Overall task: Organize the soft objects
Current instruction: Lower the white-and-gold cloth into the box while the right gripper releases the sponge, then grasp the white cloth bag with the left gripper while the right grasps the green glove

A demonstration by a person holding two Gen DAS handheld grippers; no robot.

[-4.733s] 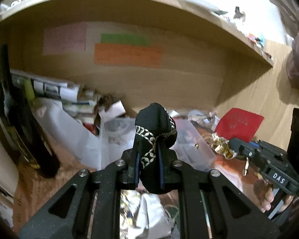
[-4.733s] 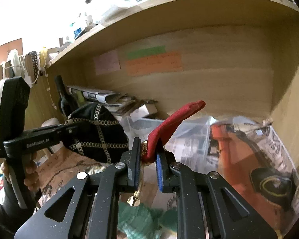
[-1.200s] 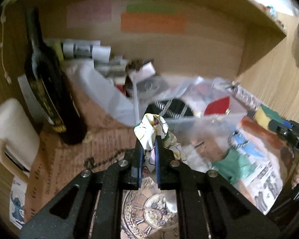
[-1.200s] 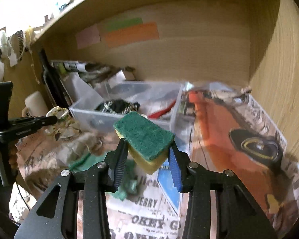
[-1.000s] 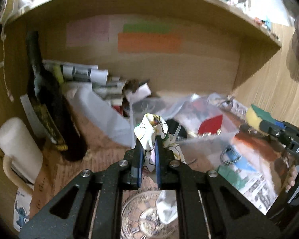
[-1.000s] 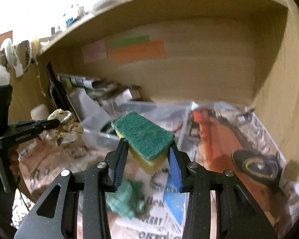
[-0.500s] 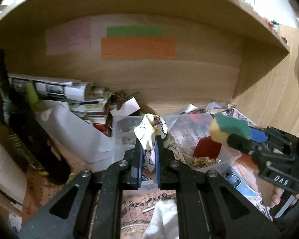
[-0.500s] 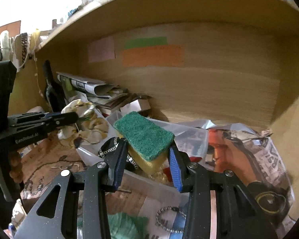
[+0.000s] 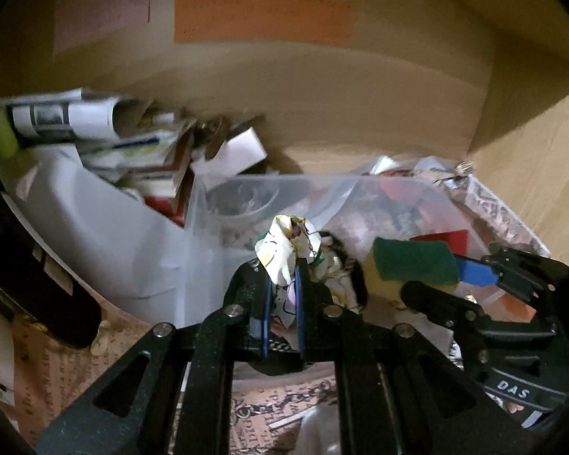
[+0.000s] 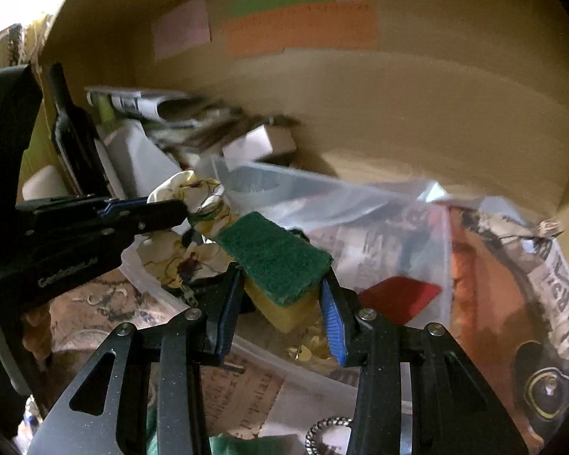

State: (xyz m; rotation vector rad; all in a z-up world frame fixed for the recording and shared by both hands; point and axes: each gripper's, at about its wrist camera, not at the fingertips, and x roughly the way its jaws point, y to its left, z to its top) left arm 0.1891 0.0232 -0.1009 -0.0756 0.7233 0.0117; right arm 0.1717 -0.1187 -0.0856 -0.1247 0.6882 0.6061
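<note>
**Left wrist view: cloth and sponge held over the clear bin**

Closest in, the left gripper [image 9: 282, 295] has its jaws clamped tight on a crumpled floral cloth [image 9: 280, 256], which hangs over the near edge of the clear plastic bin [image 9: 277, 185]. Just to its right, the right gripper [image 10: 280, 303] pinches a green-and-yellow sponge [image 10: 275, 256] between its blue pads, also above the bin. Inside the bin lies a red piece [image 10: 398, 295]. Farther back, a dark bottle [image 10: 70, 129] stands at left, with rolled newspapers [image 9: 64, 115] against the wooden back wall [image 9: 360, 106].
</note>
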